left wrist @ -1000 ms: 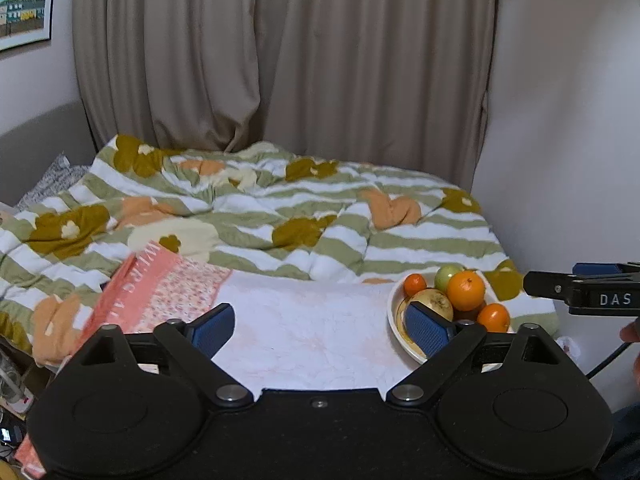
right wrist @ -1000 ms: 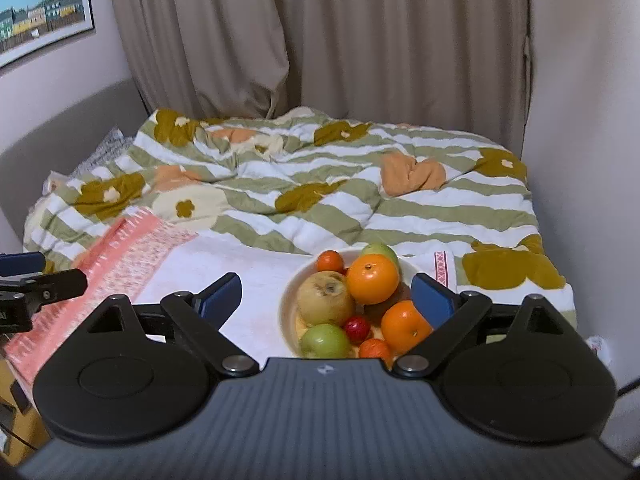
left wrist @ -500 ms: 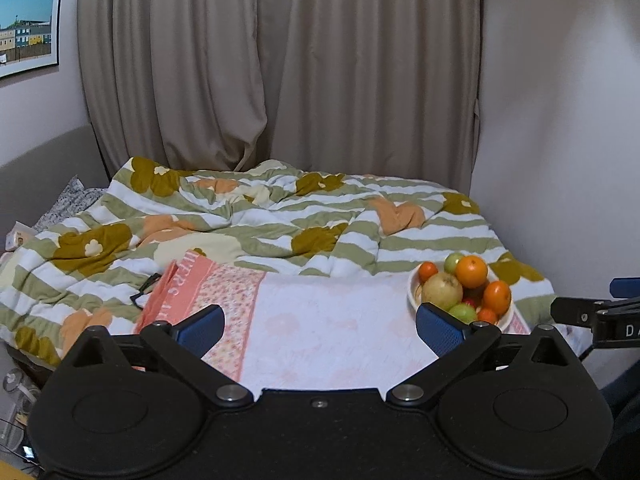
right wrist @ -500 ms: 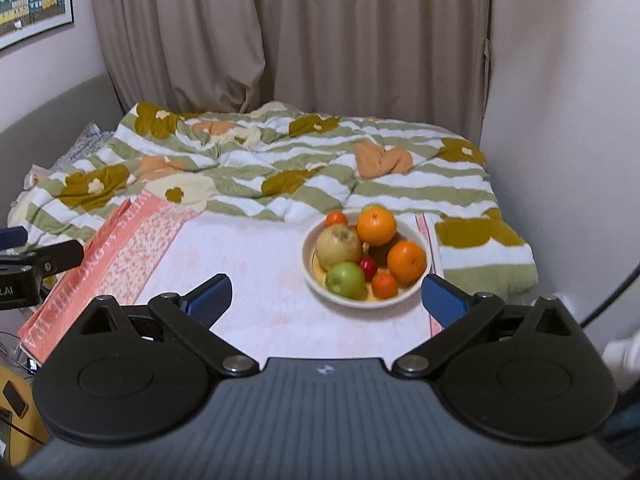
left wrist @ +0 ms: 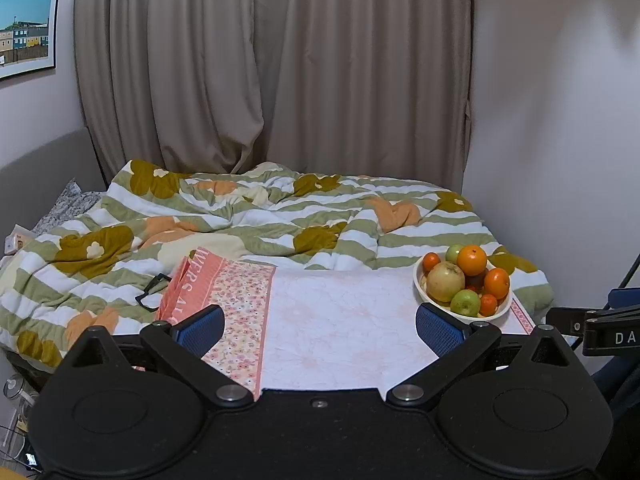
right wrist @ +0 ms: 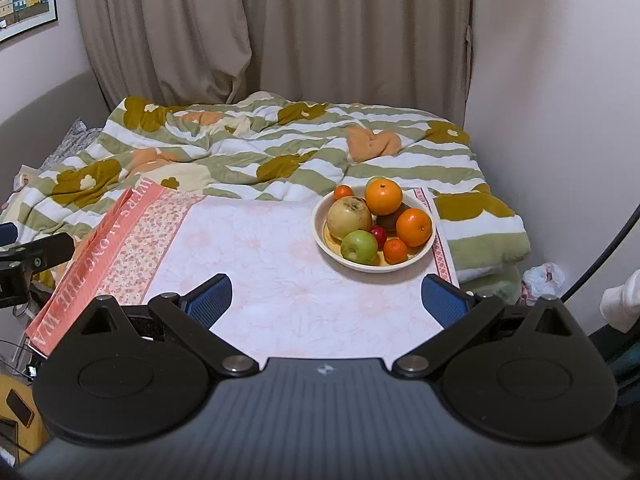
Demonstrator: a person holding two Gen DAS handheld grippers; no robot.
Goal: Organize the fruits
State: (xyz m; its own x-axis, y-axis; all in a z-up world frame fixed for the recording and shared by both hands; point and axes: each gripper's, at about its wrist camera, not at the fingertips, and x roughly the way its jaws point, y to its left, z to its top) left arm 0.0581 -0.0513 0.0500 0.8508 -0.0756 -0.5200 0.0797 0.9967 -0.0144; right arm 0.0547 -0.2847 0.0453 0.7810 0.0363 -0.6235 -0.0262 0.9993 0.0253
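Observation:
A cream bowl (right wrist: pixel 420 258) heaped with fruit stands at the right end of a pink-and-white cloth (right wrist: pixel 280 264) on the bed. It holds oranges (right wrist: pixel 383 197), a yellow-brown pear-like fruit (right wrist: pixel 349 217), a green apple (right wrist: pixel 359 246), a small red fruit and tangerines. The bowl also shows in the left wrist view (left wrist: pixel 504 312). My left gripper (left wrist: pixel 320 326) is open and empty, short of the cloth's near edge. My right gripper (right wrist: pixel 326 298) is open and empty, well back from the bowl.
A striped green, white and orange duvet (right wrist: pixel 248 152) covers the bed behind the cloth. Beige curtains (right wrist: pixel 320 32) hang at the back, a wall stands on the right. Black glasses (left wrist: pixel 150 290) lie on the duvet left of the cloth.
Both grippers have pulled back and risen away from the bowl, so the bowl and whole cloth now show farther off. Both stay open and empty.

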